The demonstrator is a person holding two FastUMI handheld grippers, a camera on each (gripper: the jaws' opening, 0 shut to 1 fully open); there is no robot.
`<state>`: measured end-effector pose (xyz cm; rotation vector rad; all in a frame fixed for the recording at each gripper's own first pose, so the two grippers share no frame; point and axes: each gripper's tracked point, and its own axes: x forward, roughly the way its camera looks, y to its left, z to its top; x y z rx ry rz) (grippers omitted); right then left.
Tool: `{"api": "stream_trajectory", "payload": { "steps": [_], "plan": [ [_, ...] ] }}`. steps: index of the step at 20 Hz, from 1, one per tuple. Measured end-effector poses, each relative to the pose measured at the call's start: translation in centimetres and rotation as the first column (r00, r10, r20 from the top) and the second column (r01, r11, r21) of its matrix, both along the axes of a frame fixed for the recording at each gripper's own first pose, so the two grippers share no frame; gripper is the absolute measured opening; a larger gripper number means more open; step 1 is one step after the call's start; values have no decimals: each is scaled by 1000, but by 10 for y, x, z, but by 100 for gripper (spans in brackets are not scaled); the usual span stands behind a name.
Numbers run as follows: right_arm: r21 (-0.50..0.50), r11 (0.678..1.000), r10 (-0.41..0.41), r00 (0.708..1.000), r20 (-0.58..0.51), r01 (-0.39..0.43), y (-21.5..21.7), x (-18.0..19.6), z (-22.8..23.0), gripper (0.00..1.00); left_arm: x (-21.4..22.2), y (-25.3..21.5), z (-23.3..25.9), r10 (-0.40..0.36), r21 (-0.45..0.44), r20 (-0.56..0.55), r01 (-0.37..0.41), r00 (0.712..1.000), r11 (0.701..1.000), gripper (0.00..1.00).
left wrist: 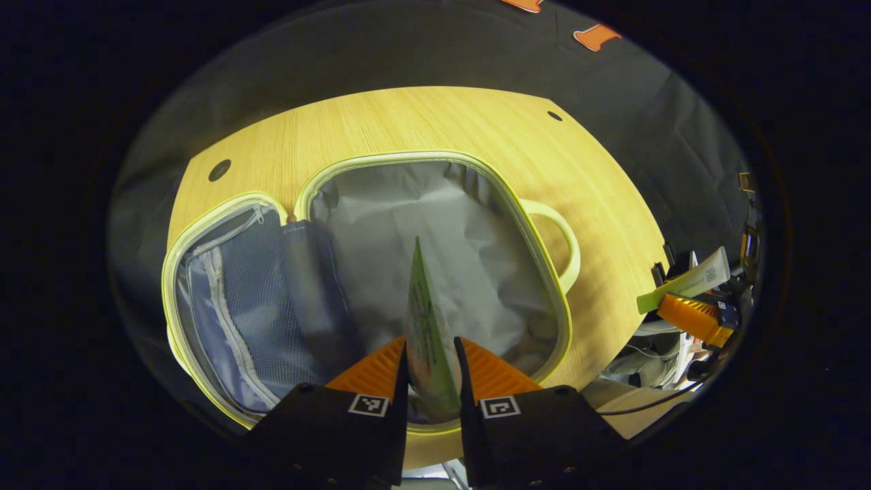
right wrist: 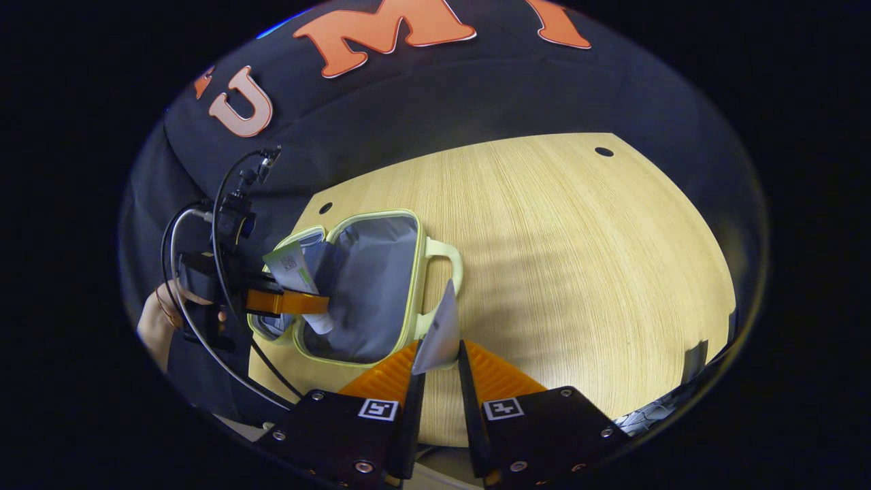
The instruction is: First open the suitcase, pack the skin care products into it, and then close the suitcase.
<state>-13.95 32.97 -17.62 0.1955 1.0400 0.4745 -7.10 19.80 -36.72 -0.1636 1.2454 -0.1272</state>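
The small suitcase point(left wrist: 408, 158) lies open on the wooden table, with a yellow-green rim, a grey lined half and a blue mesh lid half point(left wrist: 252, 306) to the left. My left gripper point(left wrist: 432, 354) is shut on a green-and-white tube point(left wrist: 425, 320), seen edge-on over the grey half. In the right gripper view that left gripper point(right wrist: 286, 301) holds its tube point(right wrist: 294, 269) cap down inside the suitcase point(right wrist: 374, 272). My right gripper point(right wrist: 439, 350) is shut on a silvery white tube point(right wrist: 441, 323) near the suitcase handle point(right wrist: 446, 255). It appears at the far right as the right gripper point(left wrist: 691, 313) with its tube point(left wrist: 687, 280).
The wooden table point(right wrist: 578, 272) has wide bare room to the right of the suitcase, with small round holes point(right wrist: 603, 151) near its far edge. A hand point(right wrist: 160, 320) and black cables point(right wrist: 218, 224) sit behind the left gripper. Loose cables lie below the table edge point(left wrist: 646, 361).
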Motion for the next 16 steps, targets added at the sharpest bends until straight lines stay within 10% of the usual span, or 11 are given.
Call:
{"api": "stream_trajectory", "payload": {
  "steps": [7,11,16],
  "plan": [
    [-27,999,30,999,13,-29,8,6,1,32,7,13,-8,30,20,9,-30,1000,999,40],
    [1,999,44,999,15,-44,19,8,8,32,4,15,3,41,29,34,-42,999,999,99],
    [-2,998,66,998,22,-66,22,17,16,31,-2,23,16,71,32,99,-74,993,997,98]
  ]
}}
